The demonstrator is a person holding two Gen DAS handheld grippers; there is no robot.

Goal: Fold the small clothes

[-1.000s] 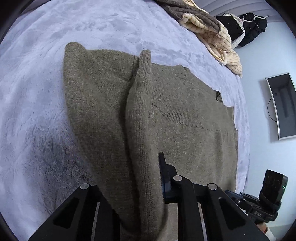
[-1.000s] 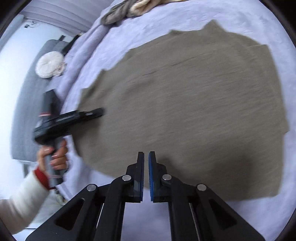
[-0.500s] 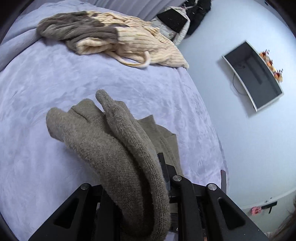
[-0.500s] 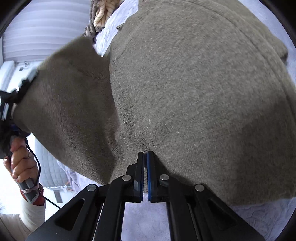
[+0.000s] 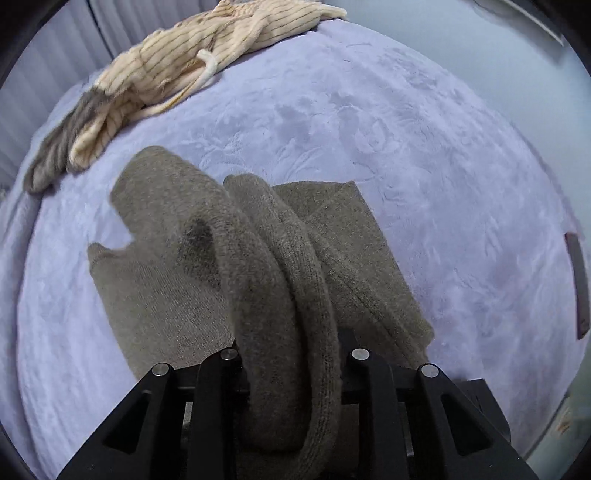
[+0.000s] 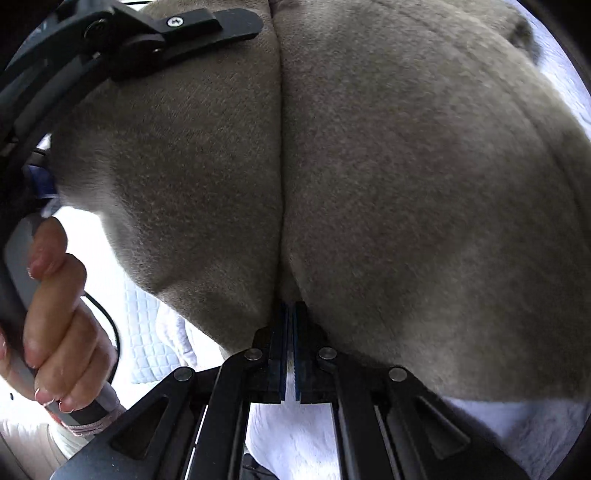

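An olive-brown knit sweater lies partly folded on a lavender bed cover. My left gripper is shut on a thick bunched fold of it, and the fabric hides the fingertips. In the right wrist view the same sweater fills the frame, lifted close to the lens. My right gripper is shut on its edge, with the blue pads pinching the cloth. The left gripper's black finger and the hand on its handle show at the left of that view.
A cream striped knit garment and a grey one lie heaped at the far edge of the bed. A pale wall rises beyond the bed on the right. A white quilted surface shows below the sweater.
Both grippers have lifted the sweater's edge and carried it over the rest of the garment. The right gripper has closed on the cloth, which now fills its view. The left view has swung toward the bed's far side.
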